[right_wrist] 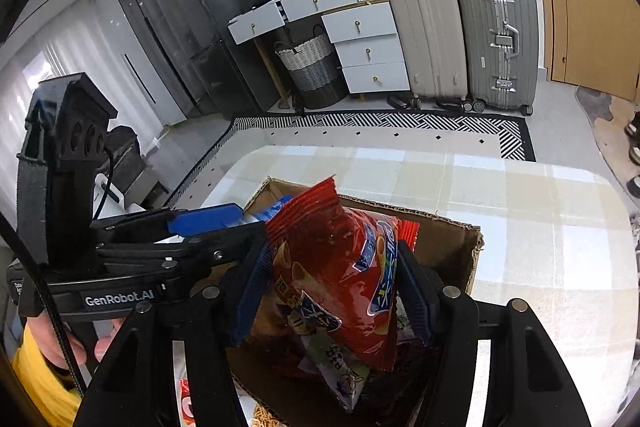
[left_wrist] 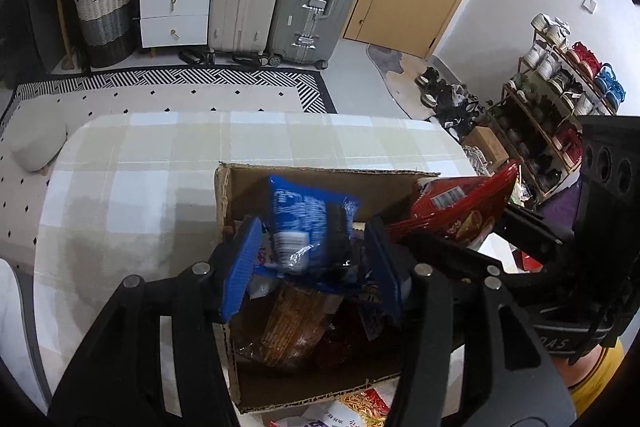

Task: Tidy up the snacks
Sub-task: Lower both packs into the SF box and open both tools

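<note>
One cardboard box (left_wrist: pixel 320 179); two raised packets: blue (left_wrist: pixel 308 227), red (right_wrist: pixel 340 275).

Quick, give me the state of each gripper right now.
Left gripper: jaws part open around the blue snack packet over the cardboard box; whether the pads press it cannot be told.
Right gripper: shut on the red chip bag.

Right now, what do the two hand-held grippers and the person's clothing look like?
Both are black linkage frames with silver pivot bolts and ribbed blue pads. The left hand-held gripper carries white "GenRobot.AI" lettering, a grey strap and a black cable. The right hand-held gripper matches. A yellow sleeve shows.
</note>
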### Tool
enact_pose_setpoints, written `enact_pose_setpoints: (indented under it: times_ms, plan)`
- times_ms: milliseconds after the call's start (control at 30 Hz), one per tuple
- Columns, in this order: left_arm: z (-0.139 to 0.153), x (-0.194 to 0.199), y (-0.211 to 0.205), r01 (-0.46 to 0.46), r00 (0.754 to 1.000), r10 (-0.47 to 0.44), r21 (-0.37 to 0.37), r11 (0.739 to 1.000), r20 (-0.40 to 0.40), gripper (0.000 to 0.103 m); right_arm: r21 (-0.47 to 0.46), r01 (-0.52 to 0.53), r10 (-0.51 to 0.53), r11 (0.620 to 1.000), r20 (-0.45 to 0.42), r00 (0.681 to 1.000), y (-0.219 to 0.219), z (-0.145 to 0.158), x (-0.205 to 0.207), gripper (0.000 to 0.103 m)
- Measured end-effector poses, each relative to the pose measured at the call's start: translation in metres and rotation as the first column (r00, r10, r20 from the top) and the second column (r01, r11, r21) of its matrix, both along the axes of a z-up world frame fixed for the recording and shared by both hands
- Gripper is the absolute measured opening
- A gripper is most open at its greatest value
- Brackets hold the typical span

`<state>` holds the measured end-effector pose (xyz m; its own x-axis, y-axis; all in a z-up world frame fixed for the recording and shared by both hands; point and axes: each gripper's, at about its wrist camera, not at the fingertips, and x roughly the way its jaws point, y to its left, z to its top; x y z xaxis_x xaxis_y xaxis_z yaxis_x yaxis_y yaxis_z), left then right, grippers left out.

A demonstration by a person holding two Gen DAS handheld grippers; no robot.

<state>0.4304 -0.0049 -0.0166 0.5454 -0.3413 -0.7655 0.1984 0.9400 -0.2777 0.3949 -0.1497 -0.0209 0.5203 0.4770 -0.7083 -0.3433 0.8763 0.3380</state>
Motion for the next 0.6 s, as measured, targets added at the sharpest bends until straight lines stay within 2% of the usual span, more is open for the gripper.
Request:
enact_pose_setpoints:
  times_ms: [133, 300, 433, 600]
  plan:
    - [0.004, -0.004, 0.004, -0.009, 1.0, 0.009, 0.0, 1.0, 0.009, 0.056, -0.007, -0.005, 0.005, 1.0, -0.002, 1.0, 0.001, 0.0, 0.0, 0.062]
    - [0.012, -0.017, 0.017, -0.033, 0.999, 0.034, -0.023, 0.999, 0.021, 0.061, -0.031, -0.015, 0.015, 0.999, -0.007, 1.0, 0.004, -0.002, -0.002, 0.069]
    - [0.015, -0.031, 0.026, -0.049, 0.999, 0.05, -0.014, 0.999, 0.022, 0.066, -0.039, -0.004, 0.004, 0.999, -0.002, 1.0, 0.004, -0.001, -0.005, 0.069]
    - [0.025, -0.055, 0.039, -0.08, 0.996, 0.081, -0.024, 0.996, 0.03, 0.069, -0.055, 0.019, -0.017, 0.998, 0.037, 0.999, -0.002, 0.016, -0.015, 0.07]
